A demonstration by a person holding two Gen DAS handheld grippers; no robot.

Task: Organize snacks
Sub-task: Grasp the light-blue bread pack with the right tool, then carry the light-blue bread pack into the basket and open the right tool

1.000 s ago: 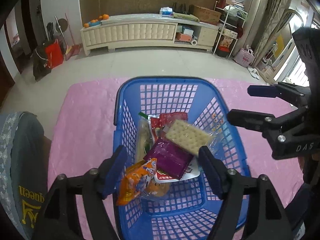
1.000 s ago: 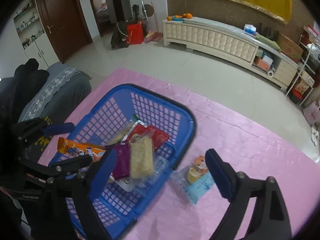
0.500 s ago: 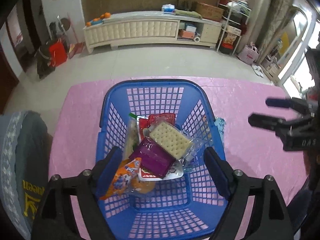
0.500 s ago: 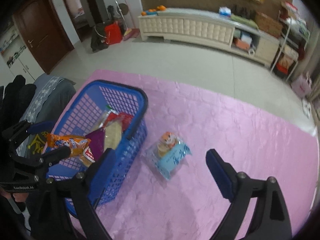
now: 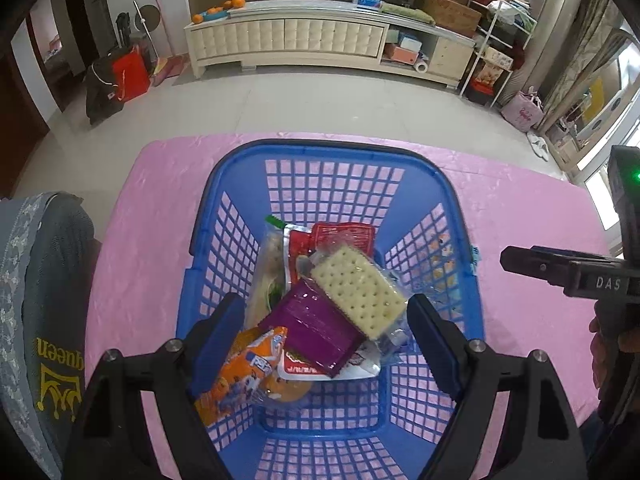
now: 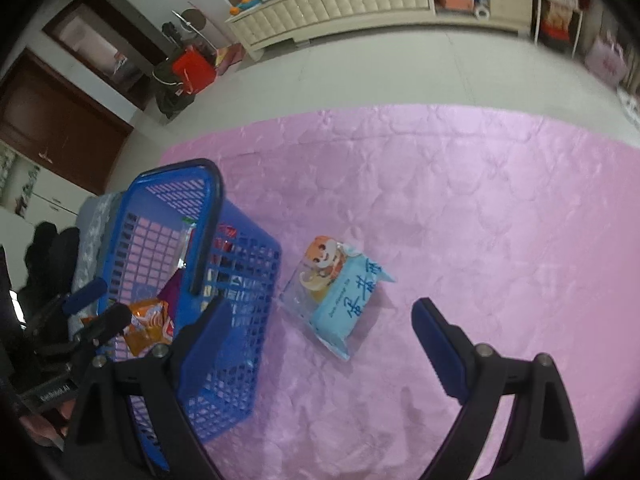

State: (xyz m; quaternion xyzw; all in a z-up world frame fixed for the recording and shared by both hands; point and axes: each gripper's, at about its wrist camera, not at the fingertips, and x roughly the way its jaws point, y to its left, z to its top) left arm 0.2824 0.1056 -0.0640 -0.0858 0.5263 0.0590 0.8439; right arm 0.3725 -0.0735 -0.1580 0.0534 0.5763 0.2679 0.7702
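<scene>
Hovering over the blue plastic lattice basket [image 5: 336, 184], the left gripper [image 5: 326, 330] points steeply down into it with its blue-padded jaws spread wide and nothing pinched between them. Nearest that gripper inside the basket lies an orange crinkly snack bag [image 5: 240, 376], its near end against the left pad. Just beyond it rests a purple foil packet [image 5: 316, 328], and on top of that a clear-wrapped pale square cracker [image 5: 358, 292] lies tilted. Farther in sit a red sachet [image 5: 344, 234] and a clear pouch with a green tab [image 5: 266, 276], upright against the basket's left wall.

Outside the basket, just beside its right wall, a light blue packet with a cartoon face [image 6: 340, 284] lies flat on the pink quilted cloth [image 6: 460, 200]. The right gripper [image 6: 320, 328] hangs above this packet, its jaws spread wide with one to either side of it and neither pad touching it; one finger overlaps the basket's wall in the right wrist view.

Beyond the basket, across the pale tiled floor [image 5: 320, 100], stands a long cream cabinet [image 5: 312, 40].
</scene>
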